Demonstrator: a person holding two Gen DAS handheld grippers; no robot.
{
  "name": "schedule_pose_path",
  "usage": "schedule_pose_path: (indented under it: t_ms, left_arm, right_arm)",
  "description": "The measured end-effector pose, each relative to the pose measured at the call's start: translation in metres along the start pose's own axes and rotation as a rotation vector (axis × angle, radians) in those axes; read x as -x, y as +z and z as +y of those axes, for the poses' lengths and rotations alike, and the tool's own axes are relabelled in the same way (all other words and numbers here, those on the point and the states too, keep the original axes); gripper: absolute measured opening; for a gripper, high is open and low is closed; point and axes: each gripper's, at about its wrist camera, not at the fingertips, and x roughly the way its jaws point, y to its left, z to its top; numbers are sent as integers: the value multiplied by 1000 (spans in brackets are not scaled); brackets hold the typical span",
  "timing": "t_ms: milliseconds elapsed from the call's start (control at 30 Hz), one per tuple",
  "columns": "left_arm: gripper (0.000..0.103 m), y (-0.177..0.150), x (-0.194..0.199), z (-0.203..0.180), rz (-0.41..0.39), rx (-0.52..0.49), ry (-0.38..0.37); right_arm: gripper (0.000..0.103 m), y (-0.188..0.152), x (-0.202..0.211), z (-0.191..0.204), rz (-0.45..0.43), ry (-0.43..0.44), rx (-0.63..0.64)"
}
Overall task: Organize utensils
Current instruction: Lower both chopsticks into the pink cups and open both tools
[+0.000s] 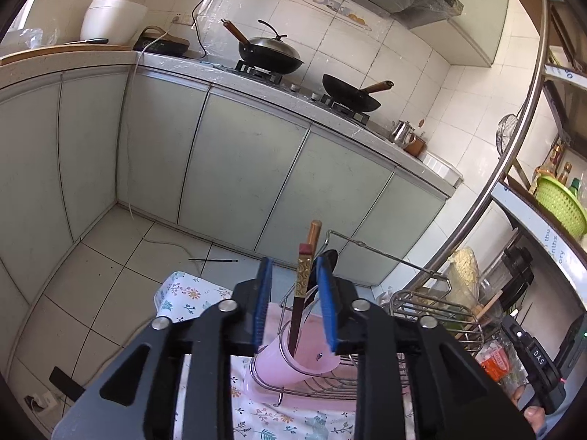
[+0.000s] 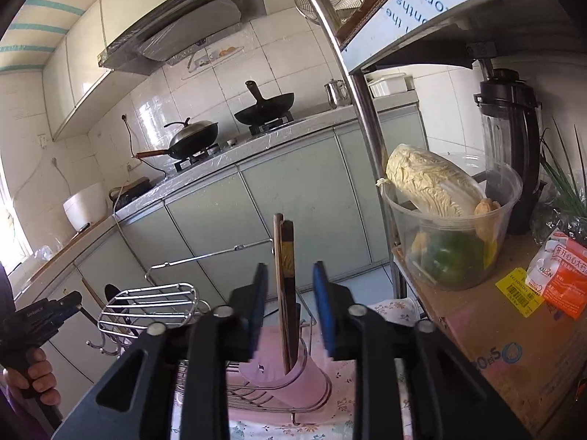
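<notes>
Left wrist view: left tongs [image 1: 293,304] open, blue pads either side of the chopsticks [image 1: 302,286] but not touching them as far as I can tell. Chopsticks stand upright in the pink cup [image 1: 293,363], which sits in the near end of the wire rack [image 1: 422,304] on the cloth-covered counter [image 1: 190,293]. Black spoon [image 1: 330,256] sticks up just behind the right pad. Handling guess: chopsticks are light, stiff, thin and lacquered, so likely slippery; pinch across the patterned gold band near the top, where they are thickest, and lift straight up so the cup doesn't tip. Cup looks like light plastic and could lift or topple with them. Right tongs [image 1: 532,370] show at far right with "DAS" on the body; their state can't be read here.

Right wrist view: right tongs [image 2: 288,300] also open, pads straddling the same chopsticks [image 2: 284,275] with a gap on both sides. Pink cup [image 2: 290,374] is near, centre. Readable text: cardboard box [image 2: 495,348] at right has an inverted "S0"-type print, a yellow barcode sticker [image 2: 519,289] and an orange packet [image 2: 561,278] with Chinese characters; shelf edge [image 2: 422,11] above shows upside-down "the", "onths", "ory".
</notes>
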Motion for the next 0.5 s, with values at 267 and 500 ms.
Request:
schedule_pose_path:
  t_ms: [267, 500]
  left_arm:
    - [30, 1, 25, 1, -27, 7, -15]
    - [30, -40, 41, 8, 70, -9, -37]
  right_arm:
    - [42, -2, 32, 5, -45, -26, 1]
    - [42, -33, 51, 19, 6, -35, 44]
